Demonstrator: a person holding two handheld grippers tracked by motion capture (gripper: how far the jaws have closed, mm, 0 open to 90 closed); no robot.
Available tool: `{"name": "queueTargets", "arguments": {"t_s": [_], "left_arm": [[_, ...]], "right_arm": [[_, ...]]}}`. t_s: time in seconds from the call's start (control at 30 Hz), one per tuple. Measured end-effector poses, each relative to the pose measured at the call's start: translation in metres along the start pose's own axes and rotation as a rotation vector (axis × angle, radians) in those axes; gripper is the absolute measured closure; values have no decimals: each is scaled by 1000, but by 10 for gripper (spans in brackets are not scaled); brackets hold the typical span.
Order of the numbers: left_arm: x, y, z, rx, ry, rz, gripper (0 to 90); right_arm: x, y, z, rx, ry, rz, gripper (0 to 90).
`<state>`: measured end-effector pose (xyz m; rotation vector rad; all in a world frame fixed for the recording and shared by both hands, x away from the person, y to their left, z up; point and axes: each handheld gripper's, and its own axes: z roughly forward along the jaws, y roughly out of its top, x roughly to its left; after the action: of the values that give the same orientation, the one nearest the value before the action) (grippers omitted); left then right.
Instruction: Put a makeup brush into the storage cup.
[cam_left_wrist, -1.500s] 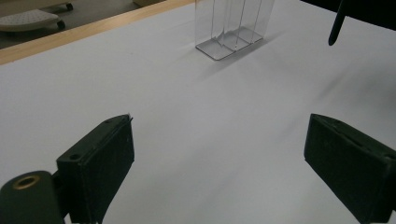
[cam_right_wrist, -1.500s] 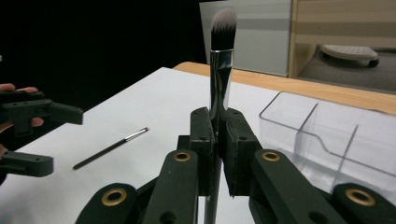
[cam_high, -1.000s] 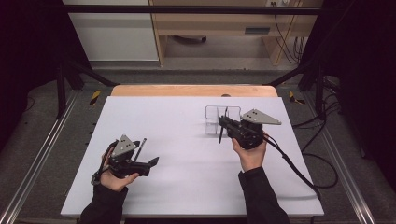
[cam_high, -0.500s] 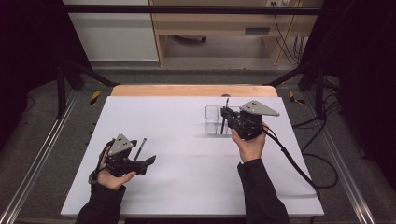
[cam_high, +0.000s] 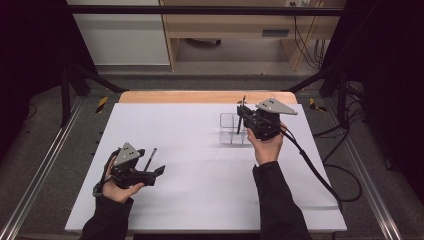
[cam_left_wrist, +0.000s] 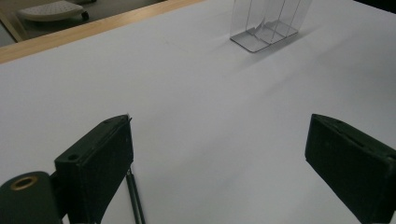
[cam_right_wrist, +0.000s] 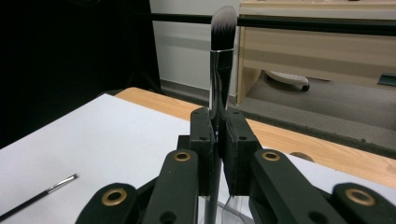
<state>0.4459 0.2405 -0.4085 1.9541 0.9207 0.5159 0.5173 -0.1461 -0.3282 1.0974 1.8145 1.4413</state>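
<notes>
Gripping a makeup brush (cam_right_wrist: 219, 60) by its handle, the right gripper (cam_high: 248, 122) is being held over the clear organizer (cam_high: 234, 128) at the far right of the white table (cam_high: 200, 150), its jaws clamped fully onto the shaft so that the bristles are pointing upward. The left gripper (cam_high: 152, 172) is being rested near the table's front left with its jaws standing wide apart and nothing between them; a thin second brush (cam_high: 149, 160) is lying on the table just beside its left jaw.

Judging from this, the brush is being lowered handle-first into one compartment. For that to be done well, the shaft is best being kept upright and centred over a single cell, so that the thin dividers are not being knocked, and the grip is best being released only once the handle is resting on the floor of the organizer.

The soft grey-tipped bristles and the tightness of the clamp are being shown by the right gripper view, whereas from the high view the brush is being seen merely as a dark stick. The three compartments (cam_left_wrist: 266, 23) are being shown clearly by the left gripper view.
</notes>
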Motion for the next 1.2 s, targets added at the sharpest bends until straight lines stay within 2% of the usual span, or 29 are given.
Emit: {"name": "queueTargets", "arguments": {"t_s": [0.17, 0.5, 0.7, 1.2], "left_arm": [[1, 0, -1, -5, -2, -2, 67], [3, -1, 0, 4, 1, -6, 65], [4, -1, -1, -9, 4, -8, 69], [7, -1, -2, -3, 6, -15, 66]], "right_arm": [[-5, 2, 4, -5, -9, 20, 843], [-13, 10, 17, -12, -38, 28, 843], [-17, 9, 27, -5, -51, 42, 842], [-27, 5, 48, 5, -101, 54, 843]]}}
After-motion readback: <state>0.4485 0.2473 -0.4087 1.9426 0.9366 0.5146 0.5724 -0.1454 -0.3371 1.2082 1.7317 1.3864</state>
